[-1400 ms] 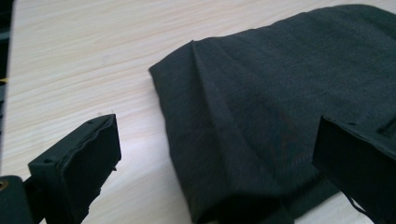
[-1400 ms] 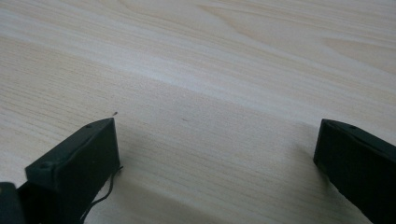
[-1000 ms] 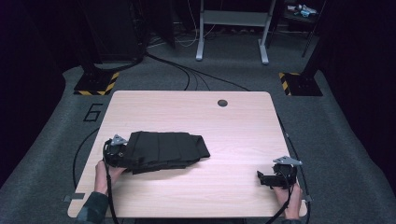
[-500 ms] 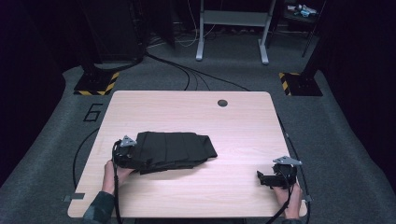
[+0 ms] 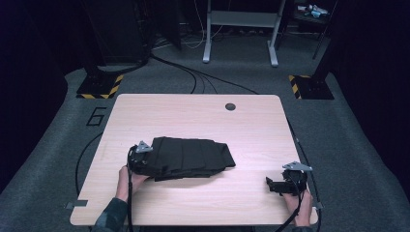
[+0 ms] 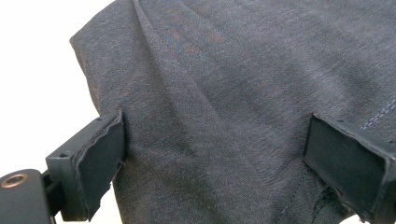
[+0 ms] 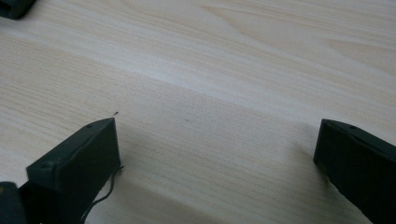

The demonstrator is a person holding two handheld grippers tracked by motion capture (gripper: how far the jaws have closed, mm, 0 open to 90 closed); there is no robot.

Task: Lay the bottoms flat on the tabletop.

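Lying folded across the middle of the table [image 5: 193, 116], toward its left half, the dark garment [image 5: 191, 157] looks soft, limp and light, likely to sag and unfold if lifted from one point, so a grip on a thick folded edge or on two corners seems wisest. The left gripper [image 5: 138, 159] sits at the garment's left end, jaws spread wide with cloth between them, not yet pinching. The right gripper [image 5: 280, 182] rests well apart near the right front corner, jaws spread over bare wood. Open tabletop lies beyond and to the right; the front edge is near.
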